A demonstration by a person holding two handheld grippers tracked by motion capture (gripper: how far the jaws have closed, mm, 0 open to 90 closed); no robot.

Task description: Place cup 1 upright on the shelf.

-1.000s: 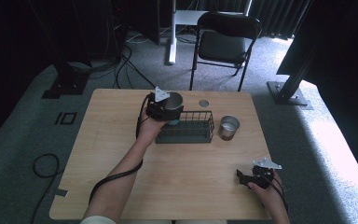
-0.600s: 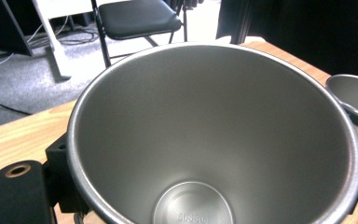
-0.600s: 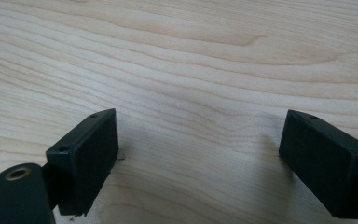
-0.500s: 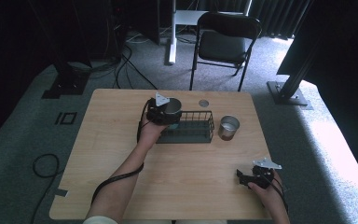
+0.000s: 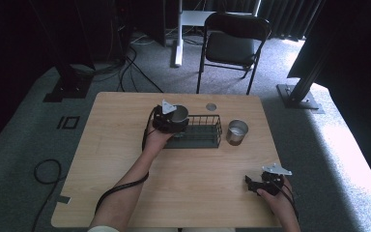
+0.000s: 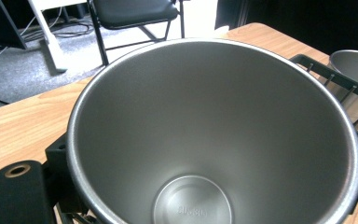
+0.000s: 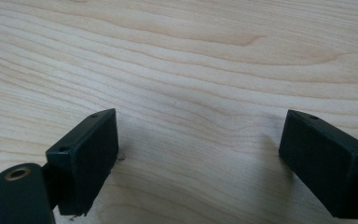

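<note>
Your left gripper [image 5: 172, 117] pinched steel cup [image 5: 179, 114] over wire basket [image 5: 207, 136] at its 9 o'clock end, not yet set down. Second cup [image 5: 236, 131] stood outside at 3 o'clock. Right gripper [image 7: 198, 161] spread, idle on table [image 5: 125, 125].

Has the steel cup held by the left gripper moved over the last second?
Yes. The steel cup in the left gripper has shifted slightly right, from the left end of the wire basket to over its left part.
</note>
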